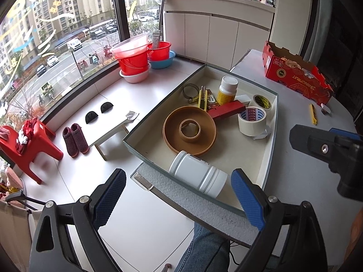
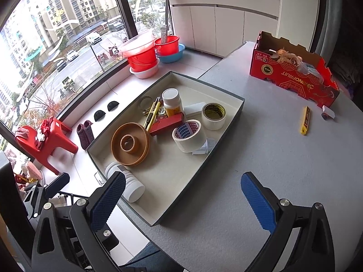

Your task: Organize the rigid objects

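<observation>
A shallow grey box [image 1: 271, 133] [image 2: 229, 133] sits on the table and holds a white jar [image 1: 198, 176] [image 2: 127, 184] on its side, a brown ring dish [image 1: 189, 130] [image 2: 130, 144], two tape rolls [image 1: 251, 123] [image 2: 189, 134], a red case [image 1: 226, 110] [image 2: 166, 123], a yellow-labelled bottle [image 1: 226, 89] [image 2: 172, 102] and yellow cutters [image 1: 202, 97] [image 2: 152, 115]. My left gripper [image 1: 179, 200] hangs open over the box's near edge, just short of the jar. My right gripper [image 2: 183, 200] is open above the box's near corner. Another yellow cutter [image 1: 313, 114] [image 2: 305, 123] lies loose on the table.
A red cardboard fruit box [image 1: 295, 74] [image 2: 292, 72] stands at the table's far right, with a small object [image 1: 325, 110] [image 2: 329, 114] near it. Red basins [image 1: 136, 59] [image 2: 143, 55], a red stool [image 1: 29, 142] [image 2: 47, 141] and slippers [image 1: 74, 138] are on the floor by the window.
</observation>
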The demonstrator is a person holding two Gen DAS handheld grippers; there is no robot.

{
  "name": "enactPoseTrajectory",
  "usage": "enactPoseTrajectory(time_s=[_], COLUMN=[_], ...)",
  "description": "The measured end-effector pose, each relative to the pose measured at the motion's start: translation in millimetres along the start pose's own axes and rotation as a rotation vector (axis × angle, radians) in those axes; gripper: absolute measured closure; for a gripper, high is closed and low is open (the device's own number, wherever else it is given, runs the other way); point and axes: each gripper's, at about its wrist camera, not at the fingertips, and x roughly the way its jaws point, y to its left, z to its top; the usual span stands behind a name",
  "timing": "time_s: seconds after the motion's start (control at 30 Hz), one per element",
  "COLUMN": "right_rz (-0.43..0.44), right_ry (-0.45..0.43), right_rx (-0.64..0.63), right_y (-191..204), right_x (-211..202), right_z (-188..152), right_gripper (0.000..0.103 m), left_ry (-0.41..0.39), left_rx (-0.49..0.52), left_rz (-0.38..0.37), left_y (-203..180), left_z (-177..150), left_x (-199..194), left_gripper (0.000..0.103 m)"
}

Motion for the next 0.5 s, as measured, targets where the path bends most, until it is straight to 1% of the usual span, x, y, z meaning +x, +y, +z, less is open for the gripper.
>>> enactPoseTrajectory(time_s=[0.5], right_rz=[-0.003], right_ry=[0.008], right_rx=[-0.004], right_y=[1.8], right_x=[2.3], right_z=[1.4], right_gripper=[0.001], left_ry=[-0.001], left_rx=[0.009], left_rz=[-0.001], left_y=[0.1], left_z=[-0.8], left_x=[1.0], left_gripper=[0.008])
